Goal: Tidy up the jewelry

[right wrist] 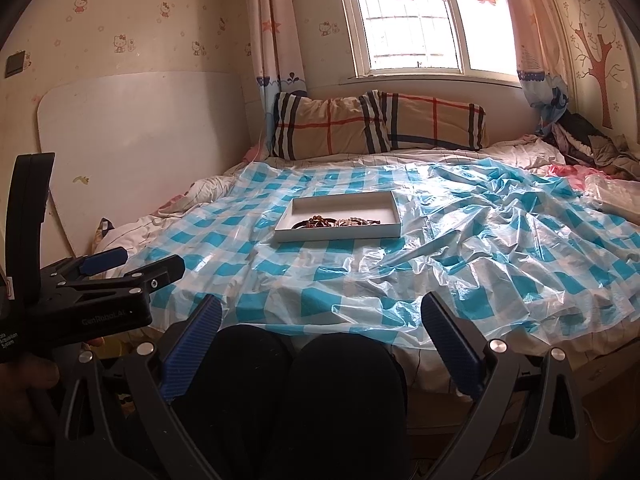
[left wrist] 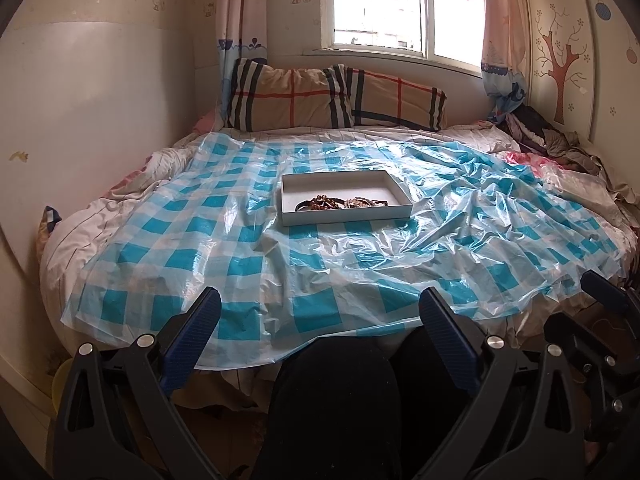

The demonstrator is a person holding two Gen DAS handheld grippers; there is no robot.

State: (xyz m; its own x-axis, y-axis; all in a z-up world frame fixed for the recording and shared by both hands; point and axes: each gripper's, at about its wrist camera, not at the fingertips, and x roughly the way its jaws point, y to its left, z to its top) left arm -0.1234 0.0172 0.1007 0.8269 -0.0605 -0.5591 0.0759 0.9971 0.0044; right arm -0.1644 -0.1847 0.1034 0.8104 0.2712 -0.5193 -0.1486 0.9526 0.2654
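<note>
Left wrist view: the left claw (left wrist: pixel 320 312) is spread wide with nothing between its blue pads, held low over the near edge of the bed above the person's dark knees (left wrist: pixel 332 392). The white tray (left wrist: pixel 400 190) lies well ahead on the checked plastic sheet (left wrist: pixel 180 240), about mid-bed, and the beads (left wrist: pixel 324 202) sit bunched against its near wall beside a paler bracelet (left wrist: pixel 362 201). A finger of the right claw shows at the right edge.

Right wrist view: the right claw (right wrist: pixel 320 316) is just as wide open and empty, also over the knees, with the tray (right wrist: pixel 308 206) well apart from it, straight ahead and slightly left. The left claw shows side-on at the left.

Risks, as I judge them: the sheet is slick and rumpled, so a push on the tray could slide it. The strands look tangled, so lifting 1 may drag others out. The near wall partly hides the pile, so a low reach could catch the rim and tip it
</note>
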